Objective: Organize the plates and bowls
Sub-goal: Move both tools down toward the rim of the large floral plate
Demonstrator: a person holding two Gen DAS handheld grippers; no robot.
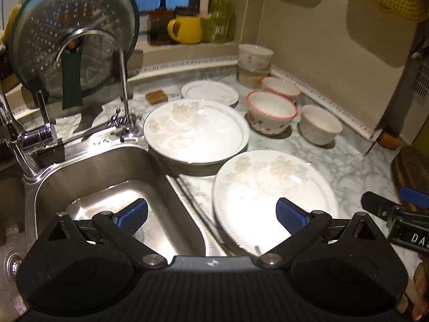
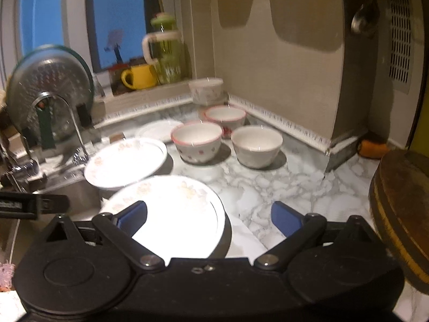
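Your left gripper (image 1: pixel 211 216) shows black arms and blue ribbed pads (image 1: pixel 291 214), and your right gripper (image 2: pixel 209 218) matches it. Just ahead of your left pads sits a white plate (image 1: pixel 273 187) with a pale floral print; beyond it, a second white plate (image 1: pixel 195 131) with the same faint flowers and a thin grey rim line. Ahead to the right, you have a white bowl (image 1: pixel 270 112) with a red rim and red dots. The counter (image 2: pixel 268 185) under your right pads is grey-veined white marble. Far ahead, a yellow mug (image 1: pixel 186 29) and a green jug (image 1: pixel 218 16). Left, the sink (image 1: pixel 107 177) is bare steel.
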